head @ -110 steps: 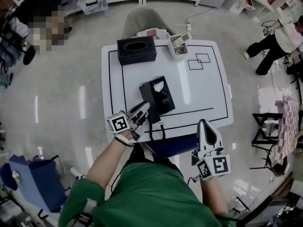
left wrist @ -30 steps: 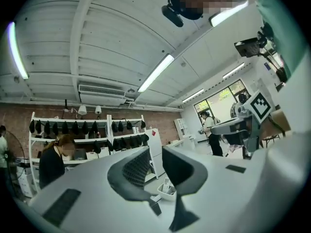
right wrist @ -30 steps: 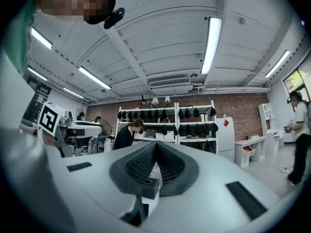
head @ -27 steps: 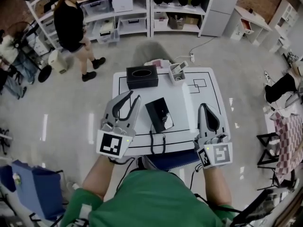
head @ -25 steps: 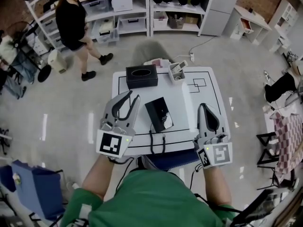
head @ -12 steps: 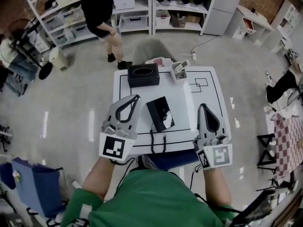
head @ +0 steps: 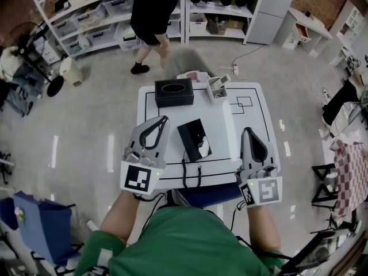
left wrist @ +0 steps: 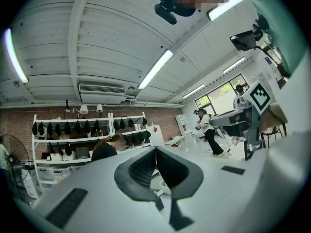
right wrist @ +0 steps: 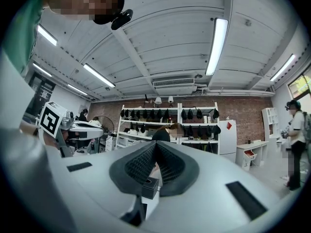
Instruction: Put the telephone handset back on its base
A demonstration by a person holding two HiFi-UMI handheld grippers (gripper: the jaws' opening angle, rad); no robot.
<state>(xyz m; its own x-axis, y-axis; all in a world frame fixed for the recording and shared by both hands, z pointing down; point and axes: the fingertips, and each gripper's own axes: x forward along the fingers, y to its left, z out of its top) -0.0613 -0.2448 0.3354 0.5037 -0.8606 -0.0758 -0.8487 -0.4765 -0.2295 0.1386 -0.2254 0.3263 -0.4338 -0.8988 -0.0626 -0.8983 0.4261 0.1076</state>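
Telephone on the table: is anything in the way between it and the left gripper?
No, nothing visible is in the way. The left gripper, jaws together and empty, hangs just left of the black telephone, with only bare white table showing between them. The black tissue box sits farther back.

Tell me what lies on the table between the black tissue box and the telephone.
Nothing. In the head view, the strip of white table between the tissue box and the telephone is bare.
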